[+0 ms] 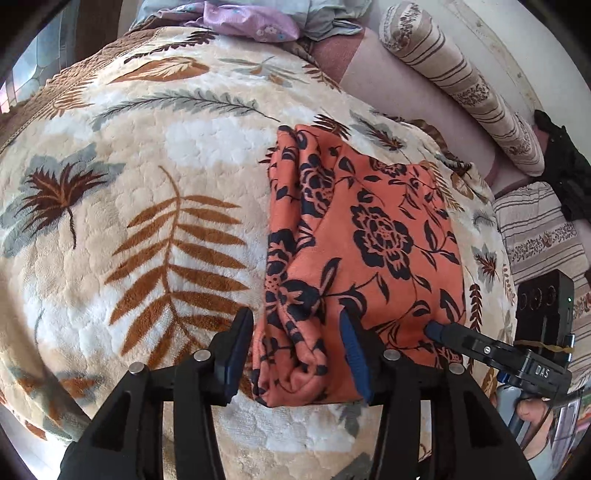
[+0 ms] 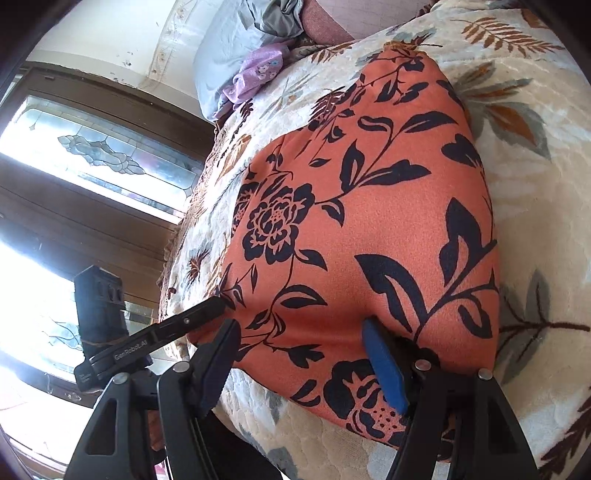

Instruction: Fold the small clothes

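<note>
Left gripper (image 1: 295,339): jaws stand apart, straddling the rolled near-left edge of the orange floral garment (image 1: 362,236); a bunched fold of that cloth lies between the blue-lined pads, and neither pad is seen pressing it, the left pad standing just clear of the fabric over the blanket. Right gripper (image 2: 303,347): jaws wide apart, both fingers resting down on the near edge of the same garment, with the flat cloth spanning the gap between them; no pinched fold is visible, so no grip is recorded. In the left wrist view, one fingertip of the right gripper touches the garment's near-right corner, just beside the left gripper's right finger. The garment itself lies folded into a compact, roughly rectangular packet on the cream leaf-patterned blanket (image 1: 147,147), with layered folds along its left side and a smooth top face printed with dark flowers and leaves. Beyond the garment, at the far end of the blanket, lies a heap of other clothes, including a lilac flowered piece (image 1: 251,22) and pale grey-blue cloth. A striped bolster (image 1: 461,81) lies to the far right. A window with patterned glass (image 2: 103,151) is seen in the right wrist view.
</note>
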{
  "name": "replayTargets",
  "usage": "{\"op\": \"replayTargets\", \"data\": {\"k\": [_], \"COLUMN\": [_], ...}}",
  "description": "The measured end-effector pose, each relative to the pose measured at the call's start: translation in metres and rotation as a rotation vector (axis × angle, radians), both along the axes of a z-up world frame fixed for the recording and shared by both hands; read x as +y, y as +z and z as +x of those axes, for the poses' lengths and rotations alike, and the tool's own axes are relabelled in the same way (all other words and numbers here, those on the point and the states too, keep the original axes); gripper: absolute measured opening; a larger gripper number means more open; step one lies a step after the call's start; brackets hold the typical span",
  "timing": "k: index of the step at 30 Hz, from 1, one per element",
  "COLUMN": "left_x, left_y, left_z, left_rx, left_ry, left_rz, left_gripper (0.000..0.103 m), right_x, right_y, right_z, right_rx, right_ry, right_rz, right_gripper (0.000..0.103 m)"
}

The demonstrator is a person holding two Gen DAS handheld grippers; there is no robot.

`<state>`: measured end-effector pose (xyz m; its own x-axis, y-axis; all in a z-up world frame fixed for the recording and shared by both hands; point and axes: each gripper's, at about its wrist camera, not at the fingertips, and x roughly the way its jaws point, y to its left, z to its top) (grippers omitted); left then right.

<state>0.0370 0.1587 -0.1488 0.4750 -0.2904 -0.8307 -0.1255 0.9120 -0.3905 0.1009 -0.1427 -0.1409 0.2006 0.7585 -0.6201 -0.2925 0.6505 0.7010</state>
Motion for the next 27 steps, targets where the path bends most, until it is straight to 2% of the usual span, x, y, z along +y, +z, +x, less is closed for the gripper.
{"op": "replayTargets", "data": {"k": [1, 3, 6, 10, 15, 16, 19, 24, 27], "left_x": [-0.005, -0.012, -0.015, -0.028, -0.031, -0.032, -0.026, -0.023, -0.022], "left_y": [-0.004, -0.026, -0.017, 0.004, 0.009, 0.007, 0.001, 0.002, 0.000], "left_z": [-0.001, 0.003, -0.003, -0.008, -0.008, -0.005, -0.007, -0.012, -0.011], "left_rx": [0.010, 0.094, 0.064, 0.001, -0.011, -0.007, 0.013, 0.016, 0.018], "left_ry": [-0.015, -0.039, -0.004, -0.019, -0.020, -0.020, -0.017, -0.015, -0.010], "left_rz": [0.026, 0.126, 0.130, 0.231, 0.238, 0.239, 0.241, 0.242, 0.239], "left_gripper": [0.055, 0.056, 0.056, 0.056, 0.060, 0.061, 0.060, 0.061, 0.063], "right_x": [0.000, 0.000, -0.001, -0.012, -0.018, -0.019, -0.020, -0.019, -0.015], "right_y": [0.000, 0.000, 0.001, 0.009, 0.030, 0.026, 0.002, 0.019, 0.011], "right_z": [-0.001, -0.002, -0.001, 0.000, -0.006, -0.004, 0.004, -0.005, -0.006], "right_rx": [-0.004, -0.010, 0.001, 0.028, -0.048, -0.030, 0.060, 0.022, 0.030], "right_ry": [0.000, 0.003, 0.008, -0.046, -0.100, -0.105, -0.094, -0.101, -0.075], "right_rz": [0.001, -0.001, -0.003, 0.020, 0.035, 0.028, 0.032, 0.040, 0.020], "right_gripper": [0.072, 0.072, 0.072, 0.072, 0.073, 0.077, 0.078, 0.078, 0.078]}}
